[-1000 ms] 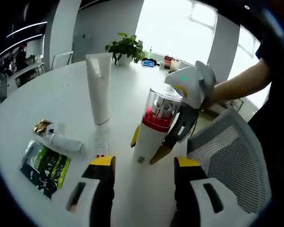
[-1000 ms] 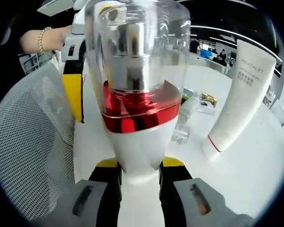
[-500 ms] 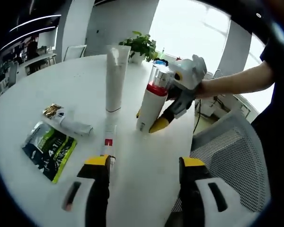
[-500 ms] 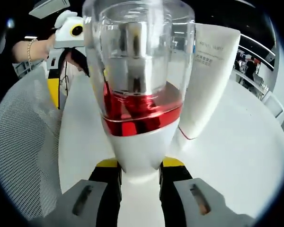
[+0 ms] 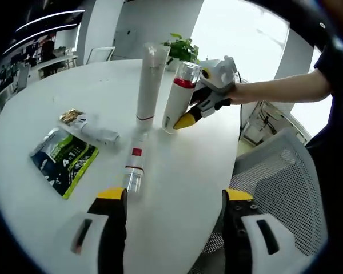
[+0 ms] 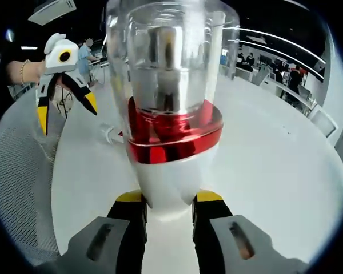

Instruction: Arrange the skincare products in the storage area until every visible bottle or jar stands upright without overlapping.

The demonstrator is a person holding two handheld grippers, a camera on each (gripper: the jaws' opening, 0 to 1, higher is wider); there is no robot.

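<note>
Compared with a second ago, the left gripper view has pulled back and takes in more of the white table. From left to right it shows a green sachet lying flat, a small gold-capped tube on its side just above it, a slim clear-capped tube lying toward the camera, and a tall white tube standing on its cap. Just beside that tube stands the pump bottle, white-bodied with a red band and clear cap, which was close in front of the camera before and is now farther off. The right gripper is clamped on its base. The left gripper stands wide open, holding nothing. The right gripper view adds the close grip: the yellow pads press either side of the bottle's white lower body, and the left gripper appears at upper left over a mesh chair.
</note>
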